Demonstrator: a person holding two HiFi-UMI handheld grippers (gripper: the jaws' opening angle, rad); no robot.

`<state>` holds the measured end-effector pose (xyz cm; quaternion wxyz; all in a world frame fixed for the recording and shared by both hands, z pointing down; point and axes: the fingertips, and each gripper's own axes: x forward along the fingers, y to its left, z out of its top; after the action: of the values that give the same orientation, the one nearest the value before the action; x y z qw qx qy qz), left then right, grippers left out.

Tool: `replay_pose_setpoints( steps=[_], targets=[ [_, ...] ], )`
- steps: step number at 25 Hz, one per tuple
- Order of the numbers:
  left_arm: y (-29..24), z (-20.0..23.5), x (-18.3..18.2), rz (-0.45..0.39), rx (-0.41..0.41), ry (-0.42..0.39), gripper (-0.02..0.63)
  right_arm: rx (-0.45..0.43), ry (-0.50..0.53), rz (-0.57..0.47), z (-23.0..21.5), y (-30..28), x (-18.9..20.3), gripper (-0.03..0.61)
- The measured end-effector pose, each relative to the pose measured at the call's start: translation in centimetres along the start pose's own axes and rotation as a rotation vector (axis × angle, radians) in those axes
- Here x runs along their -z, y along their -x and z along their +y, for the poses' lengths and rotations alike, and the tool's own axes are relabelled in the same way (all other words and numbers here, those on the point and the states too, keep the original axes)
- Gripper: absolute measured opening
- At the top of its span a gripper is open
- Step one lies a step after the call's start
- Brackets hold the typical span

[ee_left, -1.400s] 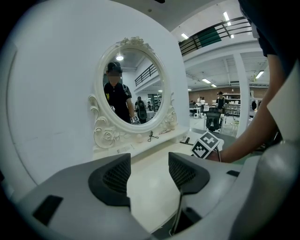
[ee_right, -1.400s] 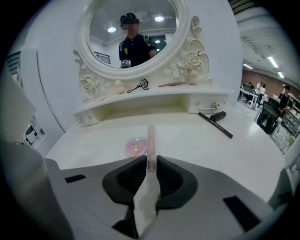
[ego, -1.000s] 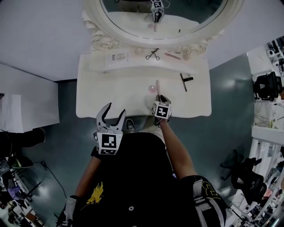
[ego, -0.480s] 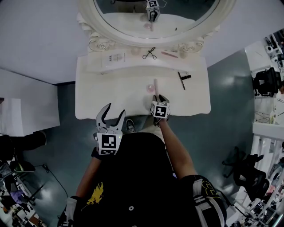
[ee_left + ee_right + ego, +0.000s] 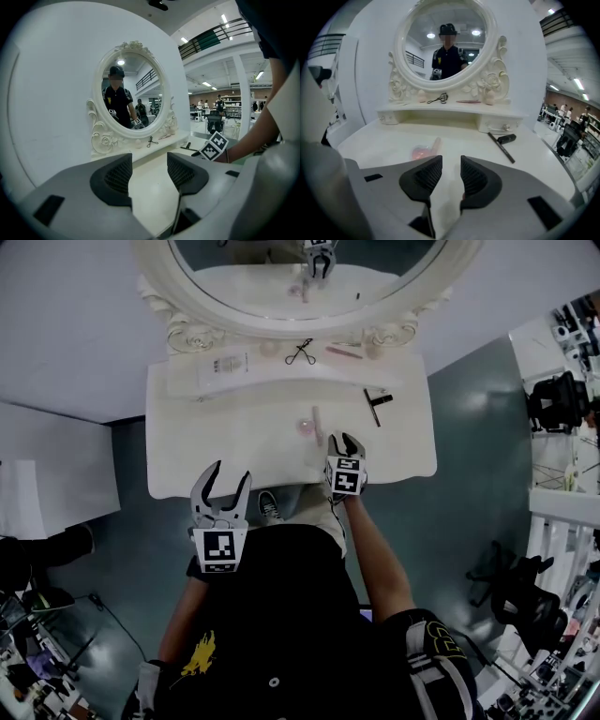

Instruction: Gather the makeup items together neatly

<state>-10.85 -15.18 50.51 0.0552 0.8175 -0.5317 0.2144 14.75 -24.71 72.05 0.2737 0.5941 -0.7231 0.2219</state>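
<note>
A pink makeup brush [image 5: 310, 423] [image 5: 424, 150] lies on the white vanity table [image 5: 234, 446]. To its right lie a black pencil [image 5: 374, 407] [image 5: 502, 147] and its black cap [image 5: 506, 138]. My right gripper [image 5: 345, 441] [image 5: 451, 173] hovers just near and right of the brush, open, with nothing between its pads. My left gripper [image 5: 222, 482] [image 5: 149, 171] hangs over the table's front edge, its jaws closing on nothing. On the shelf under the mirror sit an eyelash curler [image 5: 300, 353] [image 5: 437, 99] [image 5: 151, 140] and a pink stick [image 5: 343, 352] [image 5: 468, 101].
An oval mirror [image 5: 309, 268] in an ornate white frame backs the table. The shelf also holds a white tube [image 5: 225, 365] and two beige sponges [image 5: 422, 97] [image 5: 490, 99]. A grey floor surrounds the table, with a white cabinet [image 5: 56, 474] at the left.
My right gripper's jaws have widened and it has drawn slightly right of the pink brush, which stays on the table. My left gripper has sunk a little toward the table's front edge.
</note>
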Motion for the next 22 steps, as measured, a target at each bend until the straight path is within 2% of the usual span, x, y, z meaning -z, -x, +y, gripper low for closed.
replay_pose_setpoints(
  steps=[5,9,13,19,21,22],
  targets=[
    [-1.4,-0.4,0.1,0.029,0.013,-0.003,0.242,0.217,-0.244,-0.029,-10.2,-2.2,-2.5,0.149],
    [-2.7,-0.7,0.0,0.061,0.014,-0.011,0.242,0.341,-0.315,-0.009,-15.0,-4.7,-4.2,0.170],
    [-4.1,-0.5,-0.3,0.087,0.004,-0.008,0.242,0.380,-0.352,0.024,-16.7,-7.2,-4.6,0.178],
    [-6.0,-0.5,-0.7,0.105,0.014,-0.010,0.242,0.388,-0.435,0.056,-17.6,-9.2,-4.4,0.218],
    [-6.3,-0.6,-0.8,0.107,0.020,-0.010,0.242,0.405,-0.467,0.074,-18.0,-9.2,-4.2,0.214],
    [-6.4,-0.7,-0.8,0.107,0.023,-0.011,0.242,0.416,-0.477,0.078,-18.3,-9.0,-4.0,0.182]
  ],
)
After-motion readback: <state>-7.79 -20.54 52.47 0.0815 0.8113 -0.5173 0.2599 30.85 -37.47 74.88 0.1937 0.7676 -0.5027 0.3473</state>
